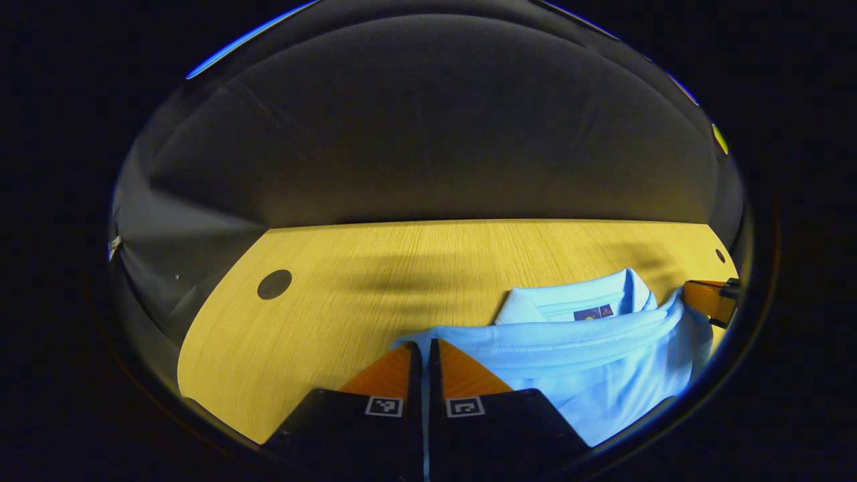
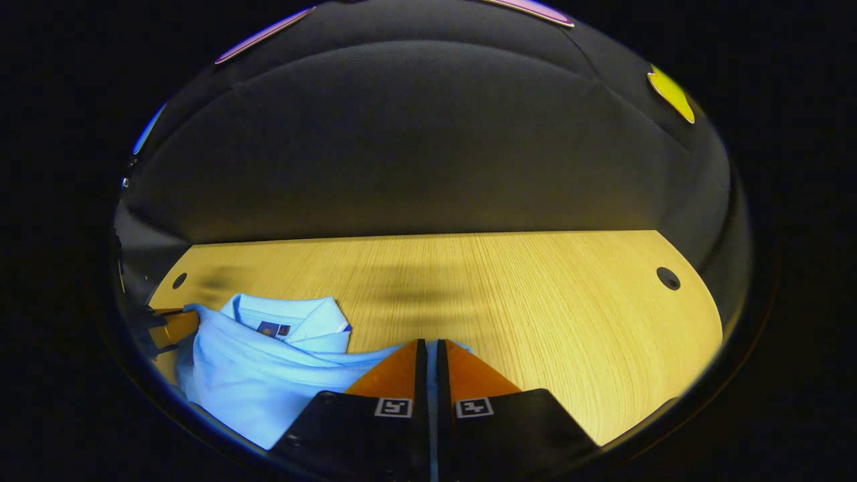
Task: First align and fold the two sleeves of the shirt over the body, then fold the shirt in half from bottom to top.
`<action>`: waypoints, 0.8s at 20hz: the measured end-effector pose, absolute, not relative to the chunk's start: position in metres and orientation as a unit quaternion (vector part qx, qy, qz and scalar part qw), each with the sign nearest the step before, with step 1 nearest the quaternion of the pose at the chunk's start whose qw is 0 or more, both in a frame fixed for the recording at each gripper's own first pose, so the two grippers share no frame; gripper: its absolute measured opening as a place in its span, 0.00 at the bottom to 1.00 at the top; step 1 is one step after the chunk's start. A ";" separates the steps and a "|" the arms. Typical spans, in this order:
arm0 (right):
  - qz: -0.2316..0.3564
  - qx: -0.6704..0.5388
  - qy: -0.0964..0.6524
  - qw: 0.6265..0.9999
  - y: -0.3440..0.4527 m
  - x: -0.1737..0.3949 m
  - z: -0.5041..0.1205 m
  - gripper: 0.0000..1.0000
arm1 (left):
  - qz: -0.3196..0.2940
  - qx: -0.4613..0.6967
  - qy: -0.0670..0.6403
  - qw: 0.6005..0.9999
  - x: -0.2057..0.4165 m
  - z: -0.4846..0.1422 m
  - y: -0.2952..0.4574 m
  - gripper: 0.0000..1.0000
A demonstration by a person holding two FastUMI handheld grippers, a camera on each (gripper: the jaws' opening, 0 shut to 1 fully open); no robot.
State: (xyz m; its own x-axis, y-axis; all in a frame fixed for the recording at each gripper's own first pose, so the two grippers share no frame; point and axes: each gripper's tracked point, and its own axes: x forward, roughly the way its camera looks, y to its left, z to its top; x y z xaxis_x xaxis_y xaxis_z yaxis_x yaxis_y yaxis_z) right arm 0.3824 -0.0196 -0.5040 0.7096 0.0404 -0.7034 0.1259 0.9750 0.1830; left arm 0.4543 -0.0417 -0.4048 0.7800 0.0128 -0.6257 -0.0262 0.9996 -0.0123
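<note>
A light blue polo shirt (image 1: 589, 348) lies on the wooden table (image 1: 348, 288), its collar toward the far wall and a folded layer of cloth drawn up over the body. My left gripper (image 1: 423, 348) is shut on the shirt's hem at the left corner of that layer. In the right gripper view the same shirt (image 2: 261, 361) lies to the left, and my right gripper (image 2: 432, 347) is shut on the hem at its right corner. The right gripper (image 1: 710, 301) also shows at the shirt's far side in the left gripper view, and the left gripper (image 2: 171, 328) in the right gripper view.
The table has a round dark cable hole (image 1: 274, 284) near its left end and another cable hole (image 2: 667, 278) near its right end. The black cloth wall (image 2: 428, 167) stands right behind the table's far edge. Bare wood lies beyond the collar.
</note>
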 end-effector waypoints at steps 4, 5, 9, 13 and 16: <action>-0.032 0.116 0.384 0.915 -0.022 0.383 -0.504 0.17 | 0.008 -0.005 0.333 0.943 0.454 -0.405 -0.039 0.20; -0.034 0.112 0.385 0.915 -0.023 0.381 -0.505 0.17 | 0.008 -0.007 0.334 0.942 0.453 -0.406 -0.039 0.29; -0.035 0.099 0.388 0.916 -0.026 0.378 -0.505 0.41 | 0.011 -0.013 0.334 0.943 0.451 -0.403 -0.035 0.44; -0.036 0.088 0.389 0.916 -0.030 0.376 -0.504 0.60 | 0.024 -0.017 0.333 0.942 0.447 -0.403 -0.029 0.78; -0.032 0.087 0.375 0.922 -0.030 0.378 -0.495 0.89 | 0.034 -0.022 0.327 0.944 0.444 -0.399 -0.026 0.94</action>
